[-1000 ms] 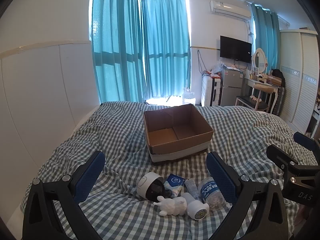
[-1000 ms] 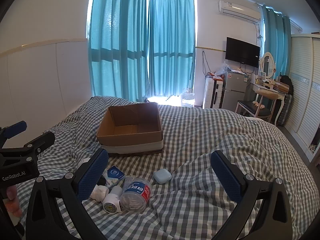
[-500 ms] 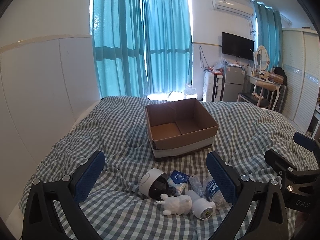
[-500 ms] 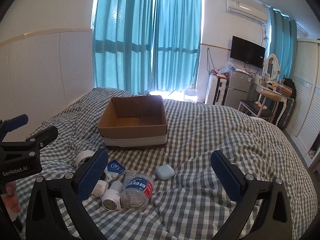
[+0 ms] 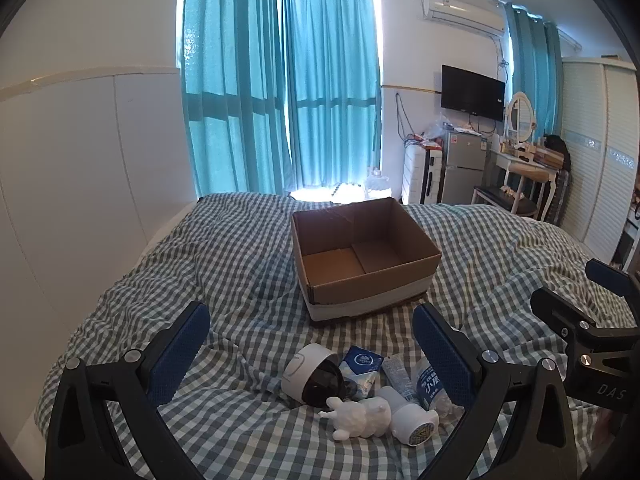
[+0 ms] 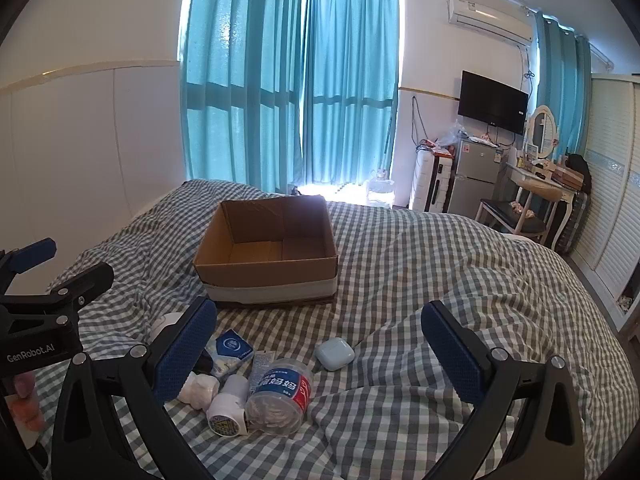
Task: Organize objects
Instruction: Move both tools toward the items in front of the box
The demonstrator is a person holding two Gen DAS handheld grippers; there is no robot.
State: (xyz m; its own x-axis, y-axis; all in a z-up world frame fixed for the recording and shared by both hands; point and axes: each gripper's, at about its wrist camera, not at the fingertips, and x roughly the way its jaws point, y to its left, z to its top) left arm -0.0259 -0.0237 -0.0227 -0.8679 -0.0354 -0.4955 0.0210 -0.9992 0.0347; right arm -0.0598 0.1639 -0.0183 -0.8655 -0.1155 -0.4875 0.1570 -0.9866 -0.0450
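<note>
beyond both wide-open, empty grippers, left gripper and right gripper: checked bedspread bearing cardboard box; small items lie between the fingers; teal curtains behind.

— What fills the upper middle of the frame?

— Teal curtains drawn across tall windows, daylight glowing through them and pooling bright on the floor just below. The wall at the left is white and panelled.

— And the right side?

— An air conditioner sits high on the white wall, with a black television mounted lower. Under it stand a small grey fridge and a white suitcase. Further right come a white dressing table with an oval mirror, a dark chair before it, and a louvred wardrobe at the edge.

— The lower half?

— A bed under a grey-and-white checked quilt, rumpled.
</note>
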